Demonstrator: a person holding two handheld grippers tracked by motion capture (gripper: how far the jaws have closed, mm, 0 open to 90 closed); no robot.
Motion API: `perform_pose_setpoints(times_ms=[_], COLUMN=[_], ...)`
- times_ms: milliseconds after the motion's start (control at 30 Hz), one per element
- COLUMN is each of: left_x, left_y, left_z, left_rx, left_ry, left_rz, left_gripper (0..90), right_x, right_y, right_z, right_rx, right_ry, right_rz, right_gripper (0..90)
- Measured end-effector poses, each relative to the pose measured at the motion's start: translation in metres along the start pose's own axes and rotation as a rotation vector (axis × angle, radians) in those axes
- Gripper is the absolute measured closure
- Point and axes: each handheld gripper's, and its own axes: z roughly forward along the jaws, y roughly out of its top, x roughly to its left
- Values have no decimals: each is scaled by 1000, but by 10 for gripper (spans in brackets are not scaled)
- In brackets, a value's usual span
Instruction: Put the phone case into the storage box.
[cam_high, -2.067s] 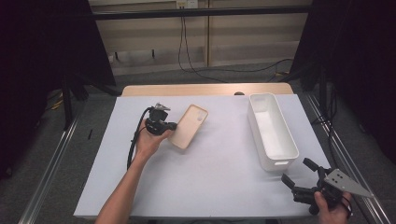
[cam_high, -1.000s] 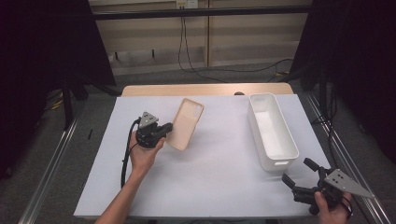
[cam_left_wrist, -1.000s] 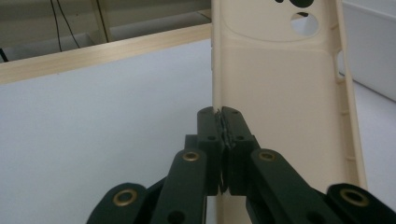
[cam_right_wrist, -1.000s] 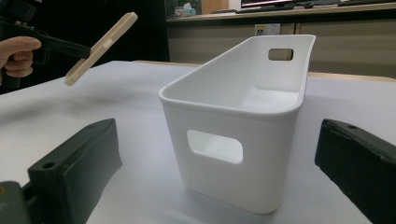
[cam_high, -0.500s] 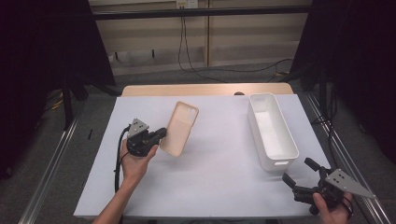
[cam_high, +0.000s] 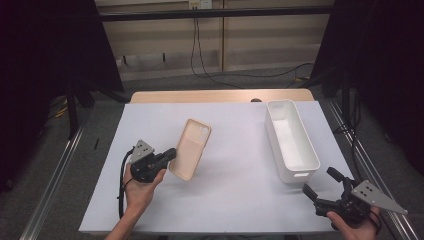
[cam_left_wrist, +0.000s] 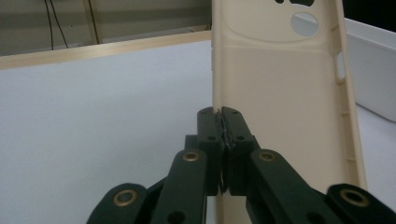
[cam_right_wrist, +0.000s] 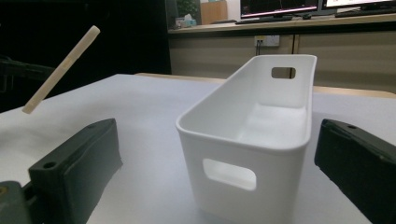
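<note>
Your left gripper (cam_high: 167, 155), at 8 o'clock on table (cam_high: 235, 200), pinches edge of beige phone case (cam_high: 191, 149) (case lifted, tilted). Your right gripper (cam_high: 325, 187), at 4 o'clock, gapes wide, holding nothing, near white bin (cam_high: 295, 165).

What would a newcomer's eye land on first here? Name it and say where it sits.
The beige phone case, pinched by its edge in the left tool and lifted off the white table, left of centre. Next the white bin, empty, along the table's right side, with the right tool open just in front of it.
</note>
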Motion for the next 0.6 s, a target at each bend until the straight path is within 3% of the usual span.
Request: perform_pose_setpoints(times_ms=[367,600], left_x=[-8,-14], left_y=[-1,1], left_z=[-6,-6], left_rx=[-25,-34], left_ry=[-30,-43], left_rz=[1,10], left_gripper=[877,877], right_x=[18,34], right_y=[17,26], right_z=[10,30], right_rx=[-17,-9], right_ry=[81,137], right_rz=[-13,-26], right_gripper=[28,27])
